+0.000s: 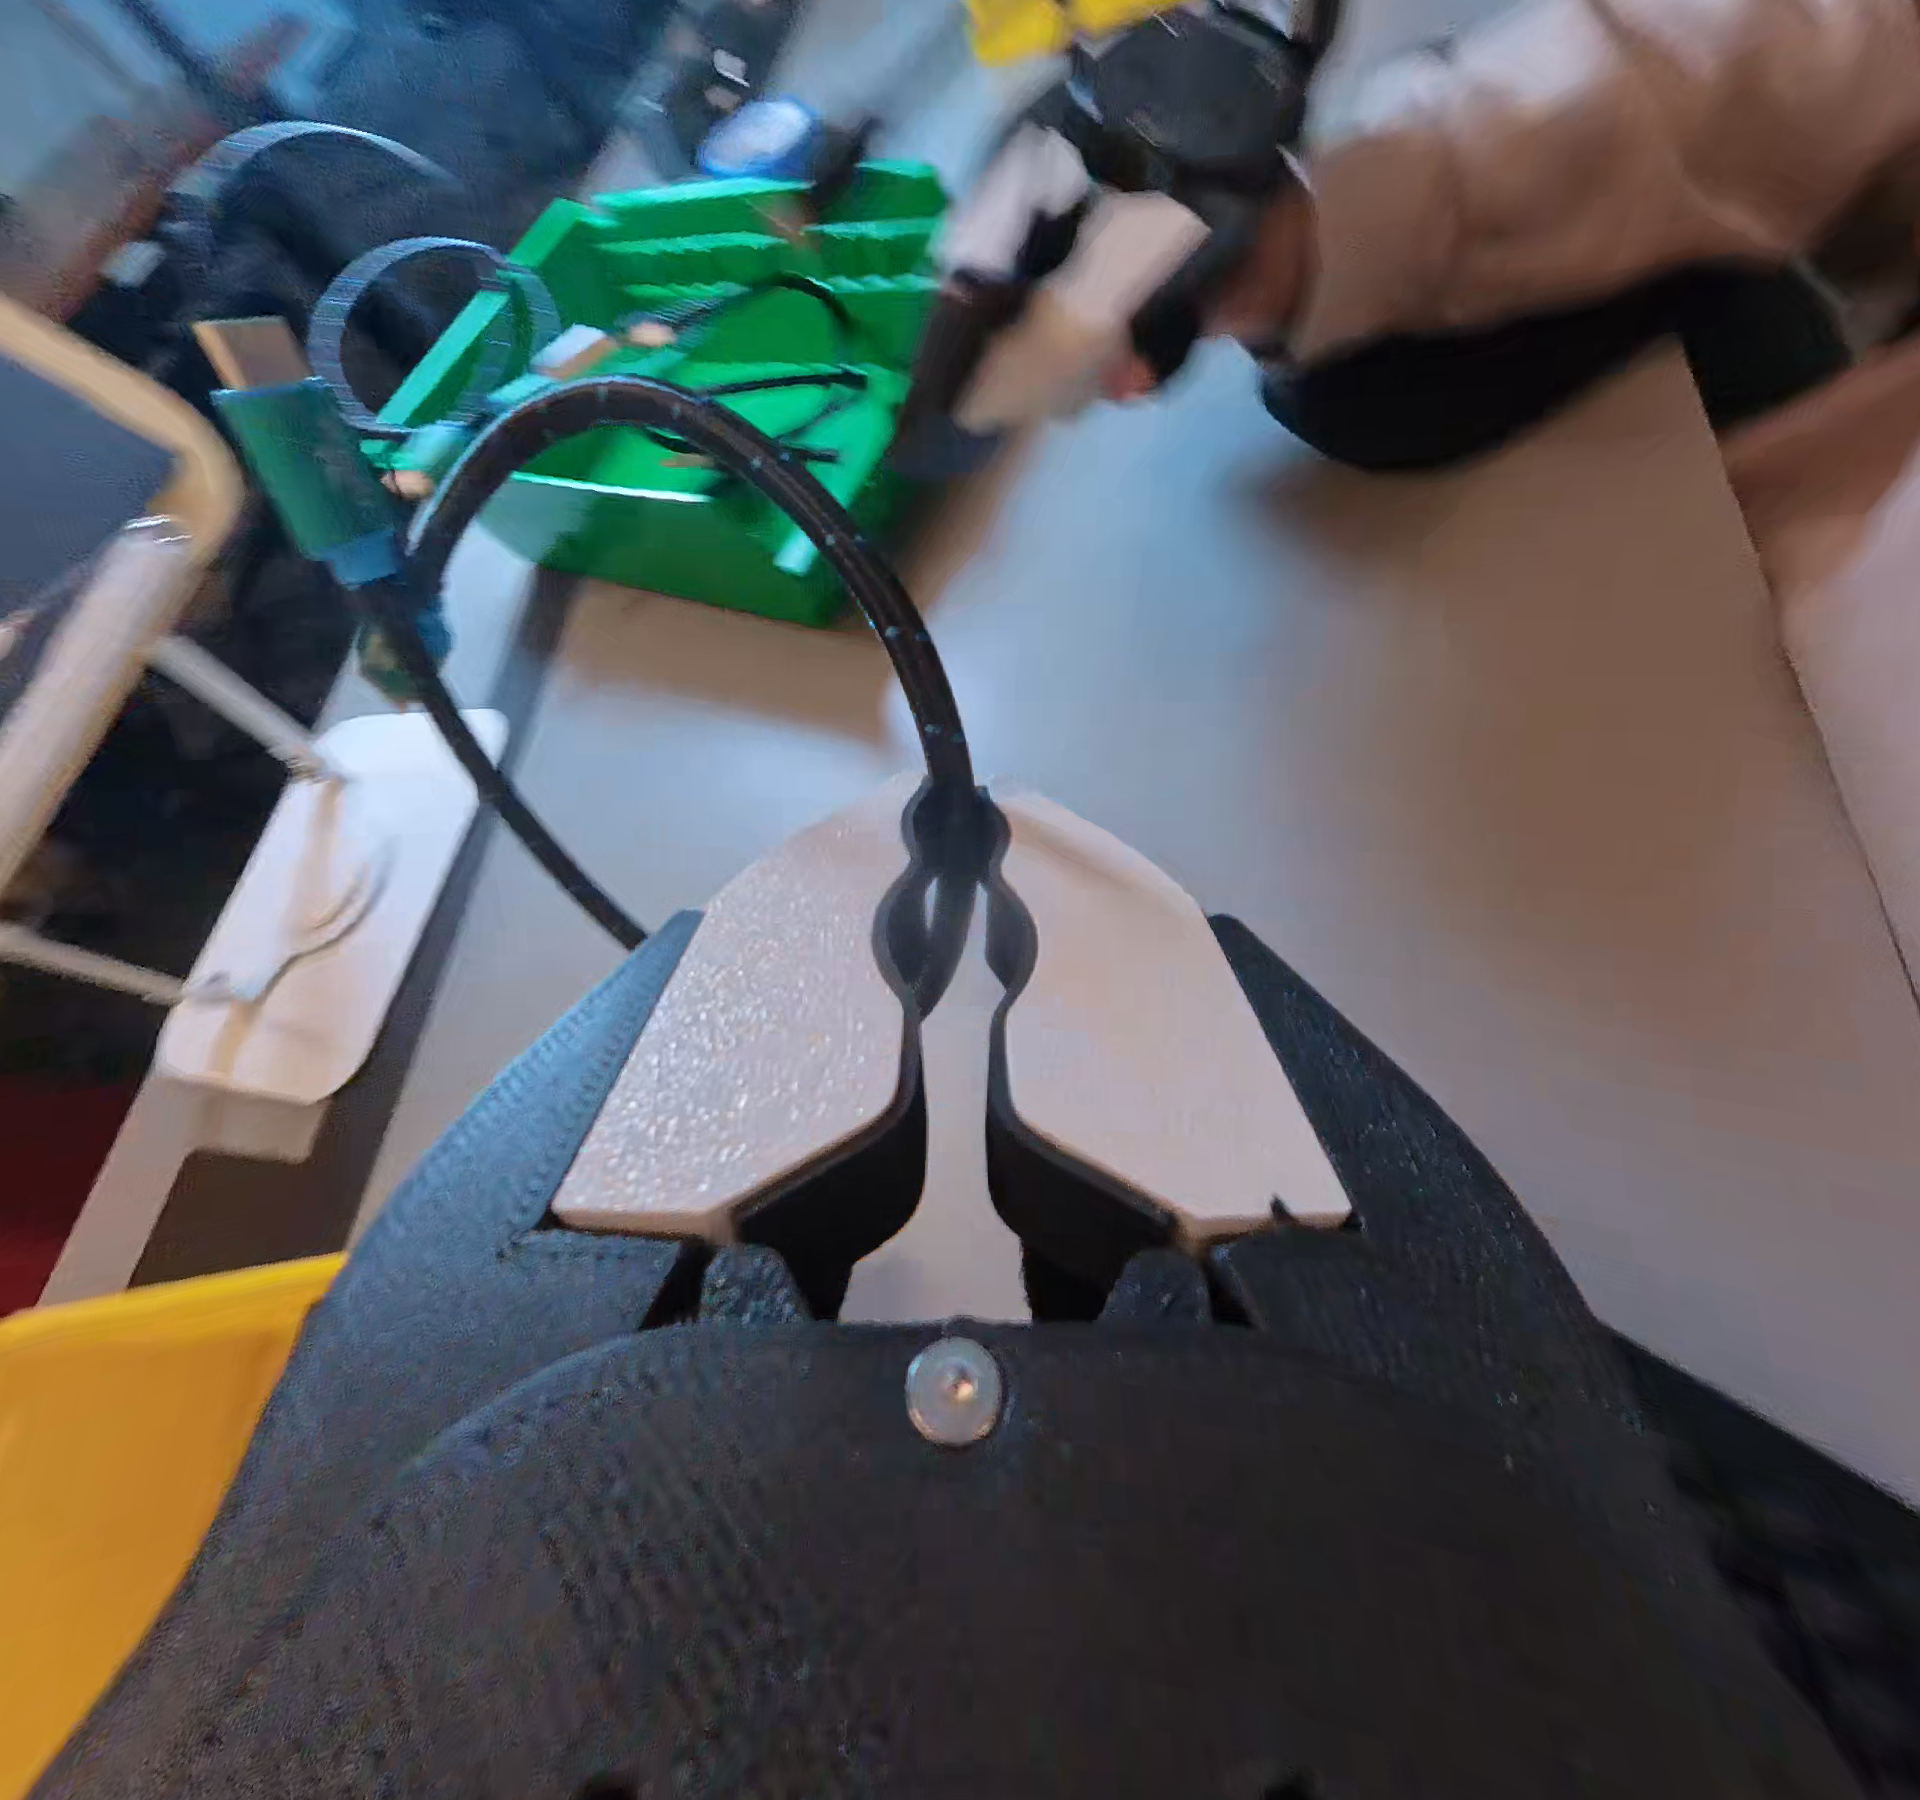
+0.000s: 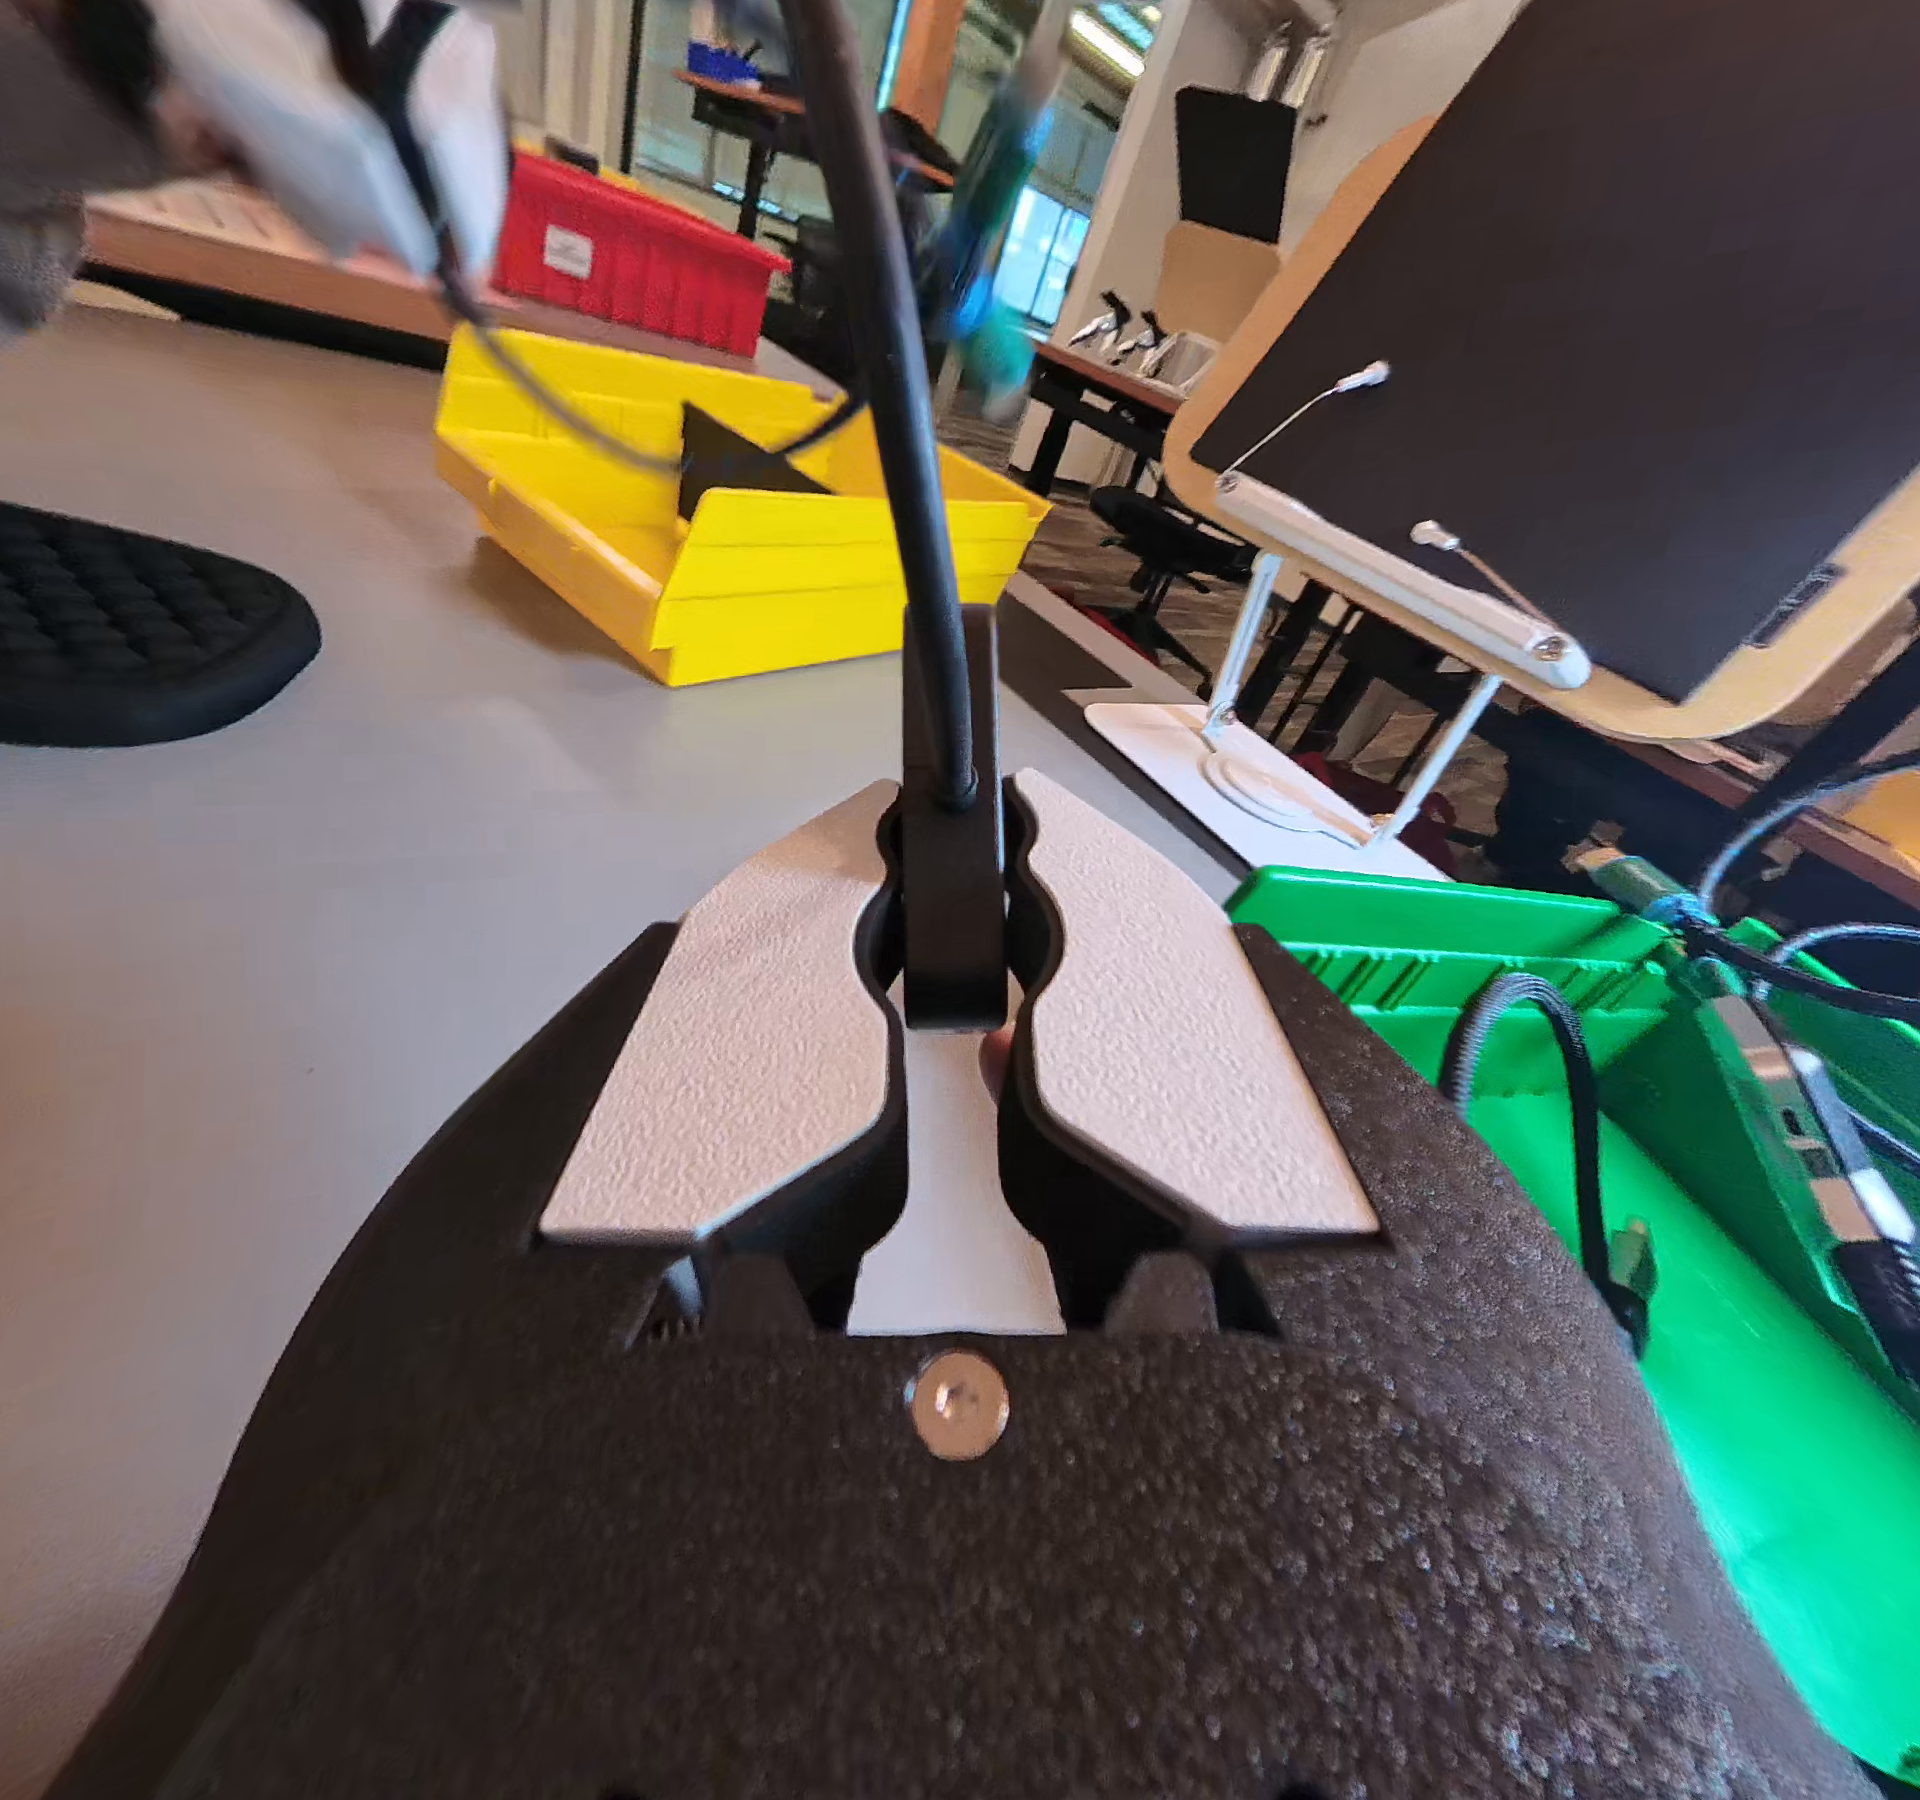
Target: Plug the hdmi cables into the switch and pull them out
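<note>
In the left wrist view my left gripper (image 1: 951,841) is shut on a thin black braided cable (image 1: 831,524). The cable arcs up and left to a small teal-green device (image 1: 307,472), blurred, hanging in the air; a second black cable (image 1: 499,794) runs down from it. In the right wrist view my right gripper (image 2: 951,805) is shut on a black HDMI plug (image 2: 951,919), held above the table. Its thick cable (image 2: 883,316) rises out of frame. The teal-green device (image 2: 997,233) hangs blurred behind it. The left gripper (image 2: 312,88) is blurred at top left.
A green bin (image 1: 707,503) holding cables stands on the grey table (image 1: 1351,815), also at the right (image 2: 1558,1023). A yellow bin (image 2: 748,545) and a red bin (image 2: 634,254) stand farther off. A black mat (image 2: 125,628) lies left. A dark board on a white stand (image 2: 1558,296) borders the table edge.
</note>
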`<state>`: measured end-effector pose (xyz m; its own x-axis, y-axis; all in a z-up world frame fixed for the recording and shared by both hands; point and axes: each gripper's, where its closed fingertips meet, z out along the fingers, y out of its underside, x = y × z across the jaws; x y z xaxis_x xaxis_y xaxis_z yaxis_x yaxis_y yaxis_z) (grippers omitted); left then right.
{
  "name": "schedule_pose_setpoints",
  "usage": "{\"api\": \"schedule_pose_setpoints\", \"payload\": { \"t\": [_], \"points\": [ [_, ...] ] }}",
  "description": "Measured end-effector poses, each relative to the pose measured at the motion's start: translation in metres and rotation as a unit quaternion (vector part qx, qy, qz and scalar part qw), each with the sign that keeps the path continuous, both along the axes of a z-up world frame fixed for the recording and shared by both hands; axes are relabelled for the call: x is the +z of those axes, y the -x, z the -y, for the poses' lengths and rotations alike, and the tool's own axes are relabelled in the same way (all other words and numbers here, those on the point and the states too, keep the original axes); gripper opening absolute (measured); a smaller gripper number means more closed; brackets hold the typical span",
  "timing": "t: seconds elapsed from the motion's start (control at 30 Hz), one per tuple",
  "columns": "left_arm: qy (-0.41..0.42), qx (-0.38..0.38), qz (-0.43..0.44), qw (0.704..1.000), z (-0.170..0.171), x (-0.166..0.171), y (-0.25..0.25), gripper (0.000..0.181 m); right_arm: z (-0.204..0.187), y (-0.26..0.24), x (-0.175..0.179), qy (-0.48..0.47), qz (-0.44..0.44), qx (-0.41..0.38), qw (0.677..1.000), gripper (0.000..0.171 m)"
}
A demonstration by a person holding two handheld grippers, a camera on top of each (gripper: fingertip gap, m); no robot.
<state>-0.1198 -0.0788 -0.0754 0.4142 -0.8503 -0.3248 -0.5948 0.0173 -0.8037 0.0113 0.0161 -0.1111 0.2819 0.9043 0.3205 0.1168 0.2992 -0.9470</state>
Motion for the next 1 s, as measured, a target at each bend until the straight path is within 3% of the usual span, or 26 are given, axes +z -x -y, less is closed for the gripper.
{"api": "schedule_pose_setpoints", "payload": {
  "t": [0.03,0.17,0.33,0.5,0.63,0.77,0.87,1.0],
  "points": [
    [0.008,-0.027,-0.020,0.999,0.009,-0.016,-0.008,0.006,-0.002,-0.003,0.003,0.001,-0.008,-0.005,1.000,0.014],
    [0.058,-0.081,-0.042,0.994,0.027,-0.066,-0.023,0.003,-0.012,-0.013,0.007,0.003,-0.022,-0.023,1.000,0.014],
    [0.075,-0.082,0.028,0.993,0.020,-0.061,-0.029,0.001,-0.018,-0.014,0.000,0.015,-0.014,-0.029,0.999,0.014],
    [0.151,-0.008,0.020,0.988,-0.006,-0.077,-0.018,0.006,-0.016,-0.010,-0.005,0.010,0.000,-0.026,1.000,0.014],
    [0.131,0.069,-0.012,0.989,-0.032,-0.098,-0.005,0.017,-0.015,-0.011,-0.003,0.007,-0.001,-0.025,1.000,0.014],
    [0.093,0.101,-0.009,0.990,-0.036,-0.087,0.000,0.019,-0.015,-0.010,-0.004,0.010,0.000,-0.021,1.000,0.014],
    [0.127,0.089,0.010,0.988,-0.021,-0.084,-0.011,0.019,-0.013,-0.009,-0.006,0.004,0.008,-0.020,1.000,0.014],
    [0.263,0.039,-0.038,0.963,0.024,-0.127,-0.040,0.041,-0.012,-0.008,-0.008,-0.005,0.016,-0.019,1.000,0.014]
  ]
}}
